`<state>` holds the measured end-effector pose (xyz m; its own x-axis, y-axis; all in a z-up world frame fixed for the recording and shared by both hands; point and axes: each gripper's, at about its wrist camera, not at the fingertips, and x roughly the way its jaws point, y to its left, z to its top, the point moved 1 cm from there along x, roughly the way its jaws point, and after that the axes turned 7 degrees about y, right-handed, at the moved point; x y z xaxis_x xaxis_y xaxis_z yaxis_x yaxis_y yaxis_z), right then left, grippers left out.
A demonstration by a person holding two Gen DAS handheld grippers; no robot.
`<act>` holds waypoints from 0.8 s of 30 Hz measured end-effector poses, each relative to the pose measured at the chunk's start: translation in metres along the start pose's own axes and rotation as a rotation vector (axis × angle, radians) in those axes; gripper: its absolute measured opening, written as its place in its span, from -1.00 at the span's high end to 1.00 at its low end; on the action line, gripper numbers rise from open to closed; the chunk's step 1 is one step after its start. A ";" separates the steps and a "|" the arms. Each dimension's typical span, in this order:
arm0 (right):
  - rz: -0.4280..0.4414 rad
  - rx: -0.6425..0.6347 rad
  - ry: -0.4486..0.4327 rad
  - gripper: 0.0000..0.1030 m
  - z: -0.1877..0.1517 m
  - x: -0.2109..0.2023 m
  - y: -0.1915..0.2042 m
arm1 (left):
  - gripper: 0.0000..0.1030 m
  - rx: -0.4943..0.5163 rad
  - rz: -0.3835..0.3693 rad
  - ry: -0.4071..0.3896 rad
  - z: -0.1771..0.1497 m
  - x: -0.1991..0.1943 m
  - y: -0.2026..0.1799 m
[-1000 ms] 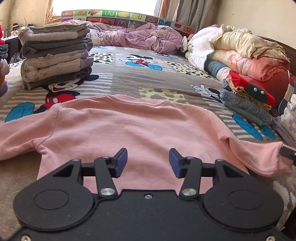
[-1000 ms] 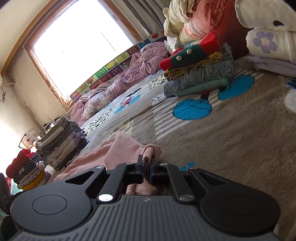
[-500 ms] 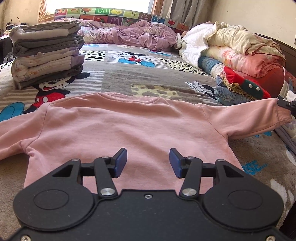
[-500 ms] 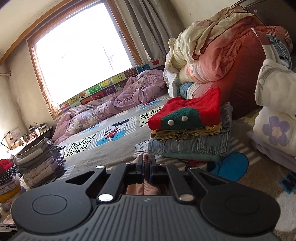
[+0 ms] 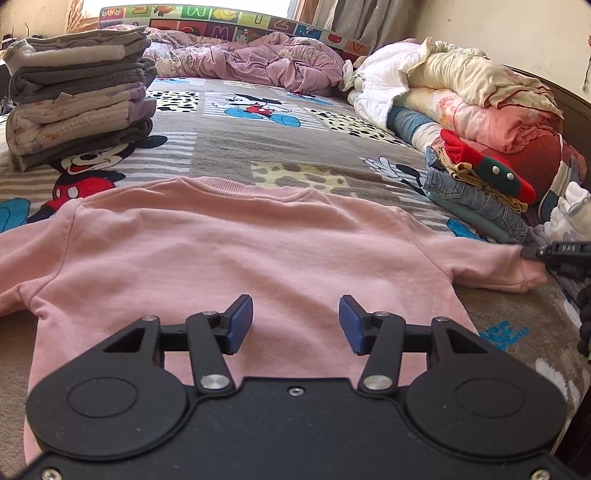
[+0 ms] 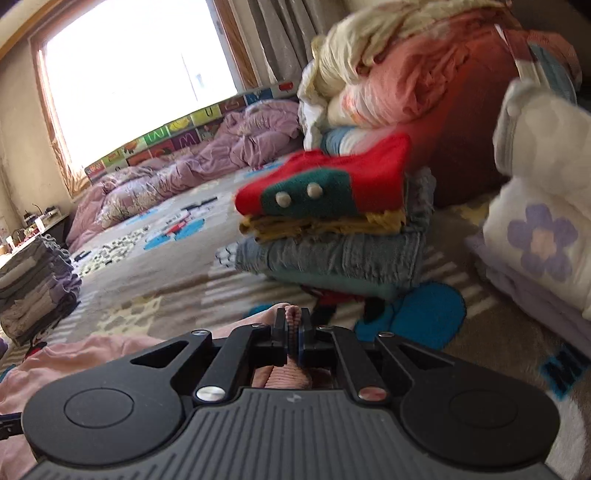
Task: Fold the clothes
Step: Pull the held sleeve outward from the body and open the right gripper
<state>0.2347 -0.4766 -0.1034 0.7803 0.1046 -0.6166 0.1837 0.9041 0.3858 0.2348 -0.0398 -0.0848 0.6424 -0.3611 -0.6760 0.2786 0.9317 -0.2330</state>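
The pink cotton sweatshirt [image 5: 236, 251] is now spread flat on the bed; its right sleeve cuff [image 6: 291, 317], drawn outward, is being released by the opening right claw [image 6: 293, 332], while the left claw [image 5: 295, 321] hovers apart and empty above the hem.

letters "W", "Z" on alphabet mat [image 5: 236, 22], "M" too

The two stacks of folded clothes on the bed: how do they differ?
The left stack is all muted greys, cream and lilac; the right stack is colourful, a red-and-green knit on top of mustard cloth and denim. The left stack stands taller, with more layers. The left stack stands apart from the pink sweatshirt; the right stack lies close by its sleeve. Both are neatly folded on the cartoon blanket.
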 end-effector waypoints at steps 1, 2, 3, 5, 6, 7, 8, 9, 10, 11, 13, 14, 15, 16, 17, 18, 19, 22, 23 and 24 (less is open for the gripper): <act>0.003 0.058 0.023 0.56 -0.006 0.005 -0.010 | 0.02 -0.002 -0.003 -0.002 0.000 -0.001 0.000; 0.007 0.116 0.045 0.33 -0.011 0.010 -0.019 | 0.01 -0.002 -0.004 -0.004 0.000 -0.002 0.000; 0.029 0.158 0.042 0.23 -0.015 0.011 -0.025 | 0.00 0.000 -0.006 -0.007 0.000 -0.003 0.000; 0.068 0.237 0.006 -0.14 -0.019 0.005 -0.031 | -0.03 0.002 -0.006 -0.009 0.000 -0.003 -0.001; 0.079 0.278 -0.005 -0.20 -0.021 0.005 -0.033 | -0.03 0.003 -0.005 -0.007 0.000 -0.003 -0.001; 0.088 0.314 -0.004 -0.21 -0.022 0.006 -0.035 | -0.03 0.004 -0.003 -0.004 0.000 -0.002 -0.002; 0.097 0.348 0.002 -0.16 -0.024 0.008 -0.036 | -0.03 0.006 -0.001 -0.002 0.000 -0.001 -0.002; 0.088 0.337 0.011 -0.12 -0.026 0.011 -0.033 | -0.03 0.006 0.000 0.001 -0.001 0.000 -0.002; 0.069 0.301 0.021 0.09 -0.026 0.014 -0.028 | -0.03 0.007 0.002 0.003 -0.001 0.001 -0.002; 0.050 0.253 0.032 0.42 -0.027 0.016 -0.022 | -0.03 0.007 0.004 0.004 -0.001 0.001 -0.002; 0.042 0.179 0.030 0.64 -0.023 0.013 -0.012 | -0.03 0.007 0.007 0.007 -0.002 0.002 -0.001; 0.041 0.148 0.000 0.81 -0.020 0.006 -0.006 | -0.03 0.006 0.008 0.008 -0.002 0.002 -0.001; 0.041 0.120 -0.048 0.88 -0.016 -0.005 -0.001 | -0.03 0.006 0.007 0.009 -0.002 0.002 0.000; 0.044 0.094 -0.098 0.88 -0.012 -0.017 0.003 | -0.03 0.005 0.007 0.009 -0.002 0.002 0.000; 0.042 0.077 -0.138 0.88 -0.009 -0.026 0.006 | -0.04 0.005 0.006 0.010 -0.002 0.002 0.001; 0.025 0.066 -0.130 0.88 -0.006 -0.026 0.005 | -0.04 0.005 0.007 0.011 -0.002 0.003 0.000; 0.002 0.056 -0.100 0.88 -0.004 -0.022 0.004 | -0.04 0.005 0.008 0.012 -0.001 0.003 0.000; -0.043 0.108 0.046 0.65 -0.007 -0.004 -0.012 | -0.04 0.006 0.008 0.011 -0.002 0.003 0.000; -0.054 0.134 0.073 0.40 -0.009 -0.001 -0.017 | -0.04 0.006 0.007 0.011 -0.002 0.003 0.000; -0.053 0.167 0.056 0.24 -0.012 -0.005 -0.022 | -0.04 0.006 0.007 0.011 -0.002 0.003 0.000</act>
<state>0.2193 -0.4919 -0.1171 0.7333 0.0859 -0.6744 0.3241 0.8278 0.4579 0.2350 -0.0408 -0.0878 0.6367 -0.3542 -0.6850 0.2784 0.9339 -0.2242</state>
